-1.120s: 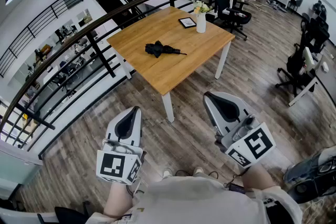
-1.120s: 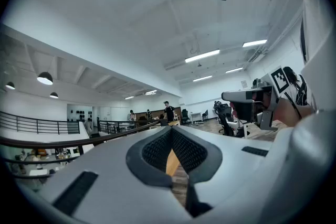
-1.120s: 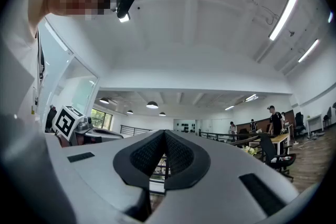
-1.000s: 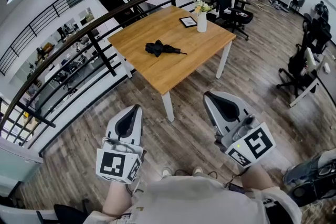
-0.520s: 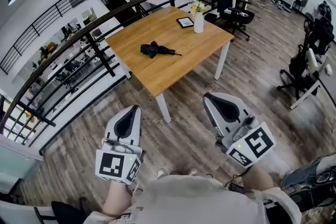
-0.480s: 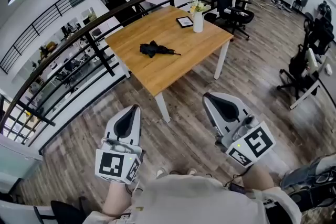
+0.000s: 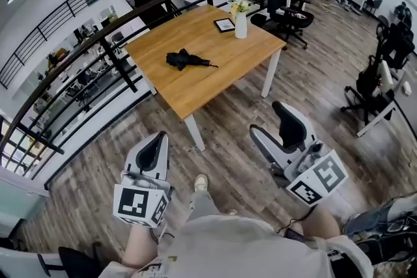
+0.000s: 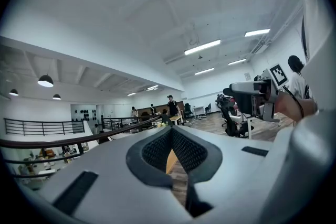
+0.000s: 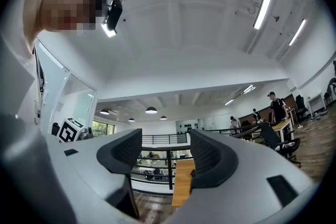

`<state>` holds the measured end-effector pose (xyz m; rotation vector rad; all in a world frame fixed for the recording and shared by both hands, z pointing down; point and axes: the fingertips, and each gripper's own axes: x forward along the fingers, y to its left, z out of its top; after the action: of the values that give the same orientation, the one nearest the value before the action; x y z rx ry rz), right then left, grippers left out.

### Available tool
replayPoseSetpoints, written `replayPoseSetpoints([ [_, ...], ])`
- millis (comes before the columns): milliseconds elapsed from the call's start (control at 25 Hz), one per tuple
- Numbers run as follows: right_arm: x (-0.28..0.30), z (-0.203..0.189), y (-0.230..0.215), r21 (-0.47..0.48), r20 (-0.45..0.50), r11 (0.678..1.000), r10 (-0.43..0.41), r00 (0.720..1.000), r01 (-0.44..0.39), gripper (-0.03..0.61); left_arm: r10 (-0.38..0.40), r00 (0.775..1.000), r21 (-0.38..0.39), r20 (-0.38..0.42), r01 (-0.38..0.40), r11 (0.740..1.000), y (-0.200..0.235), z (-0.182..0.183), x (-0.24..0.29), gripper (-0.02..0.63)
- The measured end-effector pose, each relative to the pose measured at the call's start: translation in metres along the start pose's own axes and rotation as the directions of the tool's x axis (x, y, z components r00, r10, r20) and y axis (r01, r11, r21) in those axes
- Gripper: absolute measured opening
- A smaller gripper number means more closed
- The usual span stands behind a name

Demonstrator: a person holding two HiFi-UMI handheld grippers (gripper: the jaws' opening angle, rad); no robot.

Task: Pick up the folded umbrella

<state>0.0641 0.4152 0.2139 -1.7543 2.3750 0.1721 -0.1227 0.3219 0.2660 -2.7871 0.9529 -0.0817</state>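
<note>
Fingers (image 8: 157, 152) together on level left gripper (image 7: 158, 140); right gripper (image 7: 268, 120) canted, fingers (image 9: 210, 157) opening, empty.

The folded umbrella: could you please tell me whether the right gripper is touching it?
Apart. The head view shows the folded umbrella on the table, with open floor between it and the right gripper, whose opening jaws hold nothing.
</note>
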Motion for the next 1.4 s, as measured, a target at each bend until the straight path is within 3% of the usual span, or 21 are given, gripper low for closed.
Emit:
replayPoseSetpoints([
  [520,0.071,-0.052,-0.039,-0.045,-0.07,0.999,-0.014,0.997,0.011,0.296,-0.04,0.999,0.032,-0.001,0.04,0.999,0.037,-0.043,0.087,0.015],
  [1040,0.273,-0.109,-0.097,-0.074,-0.14,0.997,0.006,0.99,-0.017,0.297,-0.036,0.998,0.017,-0.049,0.037,0.999,0.195,-0.092,0.211,0.015],
  [1400,0.428,-0.148,-0.136,-0.12,-0.209,0.991,0.028,0.978,-0.054,0.301,-0.073,0.986,-0.008,-0.15,0.072,0.997,0.304,-0.138,0.308,0.015],
])
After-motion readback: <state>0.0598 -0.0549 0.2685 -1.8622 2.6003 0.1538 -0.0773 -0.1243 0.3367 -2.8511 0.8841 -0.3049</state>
